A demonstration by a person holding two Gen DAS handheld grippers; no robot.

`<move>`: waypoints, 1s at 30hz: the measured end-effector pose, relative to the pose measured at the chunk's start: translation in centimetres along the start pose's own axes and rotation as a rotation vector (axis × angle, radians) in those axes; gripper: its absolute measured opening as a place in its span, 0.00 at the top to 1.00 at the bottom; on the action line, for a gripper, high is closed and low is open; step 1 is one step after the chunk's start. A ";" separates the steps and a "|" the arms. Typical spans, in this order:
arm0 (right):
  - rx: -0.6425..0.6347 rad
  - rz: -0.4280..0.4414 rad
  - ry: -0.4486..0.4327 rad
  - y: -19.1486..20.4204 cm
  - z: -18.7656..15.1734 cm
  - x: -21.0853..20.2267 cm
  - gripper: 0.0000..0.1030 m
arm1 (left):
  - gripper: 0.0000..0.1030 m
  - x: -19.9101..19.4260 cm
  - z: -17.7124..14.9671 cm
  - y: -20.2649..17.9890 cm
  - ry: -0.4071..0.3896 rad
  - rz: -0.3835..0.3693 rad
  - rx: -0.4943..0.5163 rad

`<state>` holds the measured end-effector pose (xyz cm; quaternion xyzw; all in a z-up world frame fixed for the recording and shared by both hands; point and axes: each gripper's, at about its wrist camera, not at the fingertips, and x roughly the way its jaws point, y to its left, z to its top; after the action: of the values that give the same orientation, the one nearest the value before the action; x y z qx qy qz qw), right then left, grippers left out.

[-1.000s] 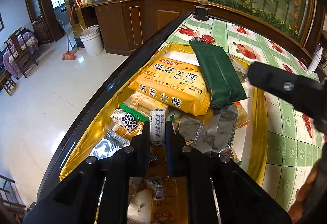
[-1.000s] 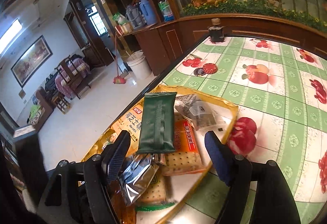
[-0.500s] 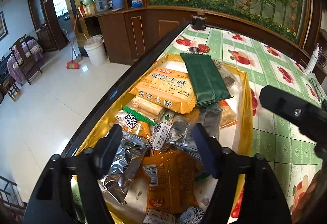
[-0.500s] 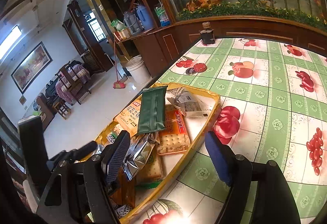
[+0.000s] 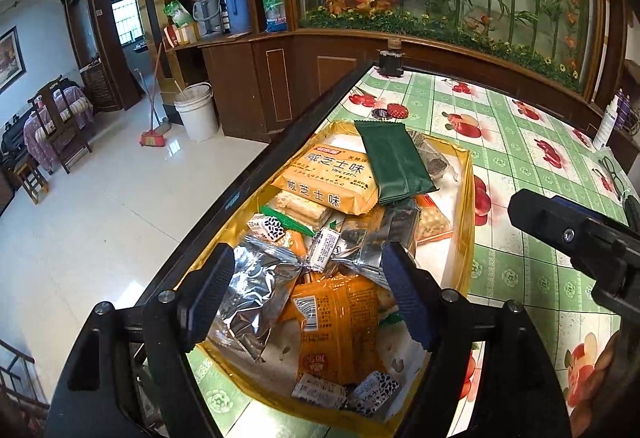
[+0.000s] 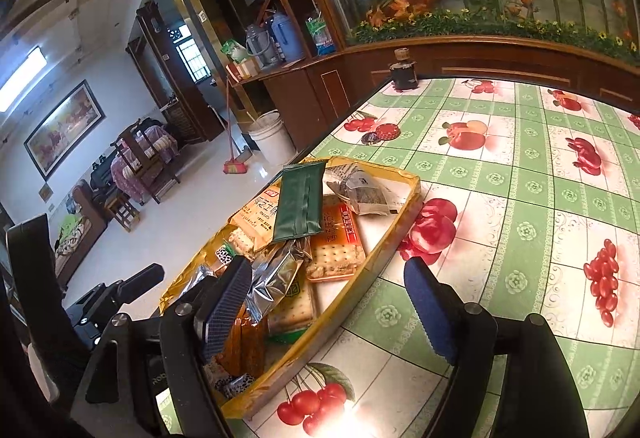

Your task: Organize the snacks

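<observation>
Left wrist view, change: the left gripper (image 5: 306, 296) has just been opening from fully closed to wide; nothing is caught between its blue pads, which now hang above the heap. It has drawn back and up, so more of the near end of the tray shows than a second ago.
Right wrist view, change: the right gripper (image 6: 328, 308) has just been opening a little further and stands wide and empty; it too has pulled back, straddling the tray's right rim.
Meaning for the task: judged a release and retreat, with both claws free. Sorting looks far from done, as the packets lie jumbled.
Table (image 5: 520, 142): green check cloth printed with fruit; the tray sits along its left edge.
Gold tray (image 5: 466, 198): shallow, shiny rim, holding all the snacks in view.
Yellow cracker pack (image 5: 328, 178): largest item, red and white Chinese lettering, far half of the tray, lying on other biscuits.
Dark green packet (image 5: 394, 164): long, flat, overlapping the yellow pack's right edge, angled toward the far corner.
Orange packet (image 5: 340, 326): near end, barcode facing up, between the left claw's fingers in the view but not touched.
Silver foil packet (image 5: 256, 290): crumpled, just left of the orange one.
Clear biscuit pack (image 6: 334, 250): square crackers, red label, by the right rim.
Small wrapped sweets (image 5: 348, 392): black-and-white spotted wrappers, nearest corner.
</observation>
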<state>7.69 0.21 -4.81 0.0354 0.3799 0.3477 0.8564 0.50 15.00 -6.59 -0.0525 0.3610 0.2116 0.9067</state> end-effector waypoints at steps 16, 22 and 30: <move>-0.156 0.100 -0.009 1.1 -1.6 -4.0 0.18 | 0.20 -7.1 -0.2 2.1 -0.149 -0.026 -0.023; -0.377 0.097 -0.002 4.3 -2.7 -5.4 0.16 | 0.19 -8.1 -1.4 2.6 -0.140 -0.014 -0.022; -0.528 0.112 0.006 7.2 -4.3 -6.4 0.16 | 0.19 -9.4 -2.8 3.2 -0.154 -0.009 -0.003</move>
<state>-2.33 0.82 -1.53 -0.1690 0.2760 0.4818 0.8144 -8.74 13.92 -2.09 -0.0392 0.2897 0.2115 0.9326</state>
